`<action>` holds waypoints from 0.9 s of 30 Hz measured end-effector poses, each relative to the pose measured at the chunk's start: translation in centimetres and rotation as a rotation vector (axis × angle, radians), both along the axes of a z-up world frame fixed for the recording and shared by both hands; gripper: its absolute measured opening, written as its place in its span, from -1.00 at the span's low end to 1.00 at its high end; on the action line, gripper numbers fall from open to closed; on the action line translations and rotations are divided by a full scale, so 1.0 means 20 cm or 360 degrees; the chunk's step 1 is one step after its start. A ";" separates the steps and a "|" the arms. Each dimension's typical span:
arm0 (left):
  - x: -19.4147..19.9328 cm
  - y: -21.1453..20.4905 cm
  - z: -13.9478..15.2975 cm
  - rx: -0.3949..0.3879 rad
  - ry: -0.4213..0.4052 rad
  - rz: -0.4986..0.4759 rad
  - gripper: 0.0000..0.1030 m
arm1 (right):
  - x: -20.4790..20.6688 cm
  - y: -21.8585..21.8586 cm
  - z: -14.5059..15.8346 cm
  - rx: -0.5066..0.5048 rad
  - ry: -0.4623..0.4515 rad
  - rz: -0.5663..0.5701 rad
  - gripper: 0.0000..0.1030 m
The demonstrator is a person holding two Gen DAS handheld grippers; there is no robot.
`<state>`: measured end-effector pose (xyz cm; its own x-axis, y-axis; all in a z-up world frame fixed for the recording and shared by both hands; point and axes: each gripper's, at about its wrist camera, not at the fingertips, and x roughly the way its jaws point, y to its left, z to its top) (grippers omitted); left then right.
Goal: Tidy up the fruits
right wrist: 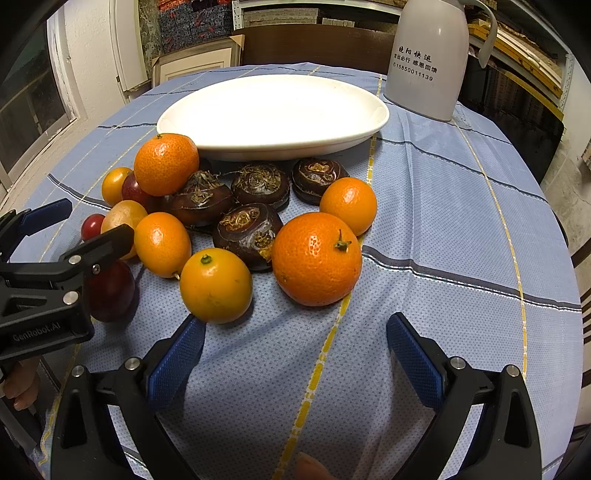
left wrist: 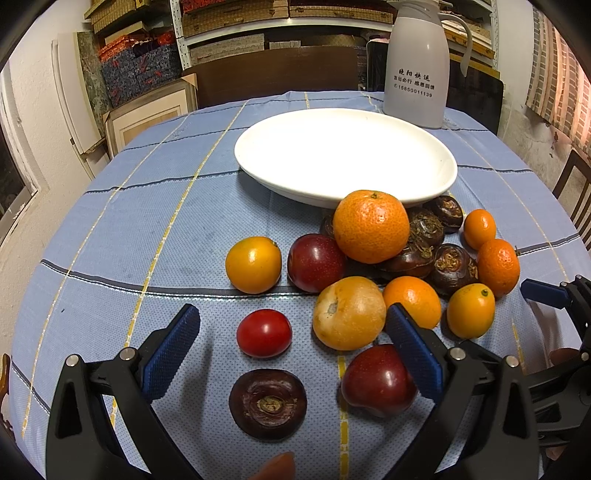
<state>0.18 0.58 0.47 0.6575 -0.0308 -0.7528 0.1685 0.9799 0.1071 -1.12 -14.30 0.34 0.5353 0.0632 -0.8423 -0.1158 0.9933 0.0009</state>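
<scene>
Indoors, both the left gripper (left wrist: pixel 291 354) and right gripper (right wrist: pixel 295 354) gape over a blue checked tablecloth (right wrist: pixel 443 229) before shelves (left wrist: pixel 236 22).

Both wrist views sit low and close over the table, facing 12 o'clock toward the white plate (left wrist: pixel 345 157) and jug (right wrist: pixel 428 59). Left view stands at the fruit pile's (right wrist: pixel 236 221) 9 o'clock side; both share it.

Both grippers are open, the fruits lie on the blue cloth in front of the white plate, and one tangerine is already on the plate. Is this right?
Not quite: the white plate holds nothing, as both wrist views show. The largest tangerine sits on the pile beside its near rim. The rest stands: left gripper and right gripper are open, fruits on the blue cloth.
</scene>
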 end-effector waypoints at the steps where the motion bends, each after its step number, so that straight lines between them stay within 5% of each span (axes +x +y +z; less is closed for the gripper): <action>1: 0.00 0.00 0.00 -0.0001 0.0000 0.0000 0.92 | 0.00 0.00 0.00 0.0000 0.0000 0.0000 0.93; 27: 0.00 0.05 -0.02 -0.0111 0.0005 -0.0032 0.92 | 0.01 0.00 0.00 0.0013 -0.0004 0.0005 0.93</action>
<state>0.19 1.51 0.11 0.6539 -0.0965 -0.7504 0.1882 0.9814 0.0379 -1.02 -14.33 0.29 0.5371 0.0717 -0.8405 -0.1191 0.9928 0.0086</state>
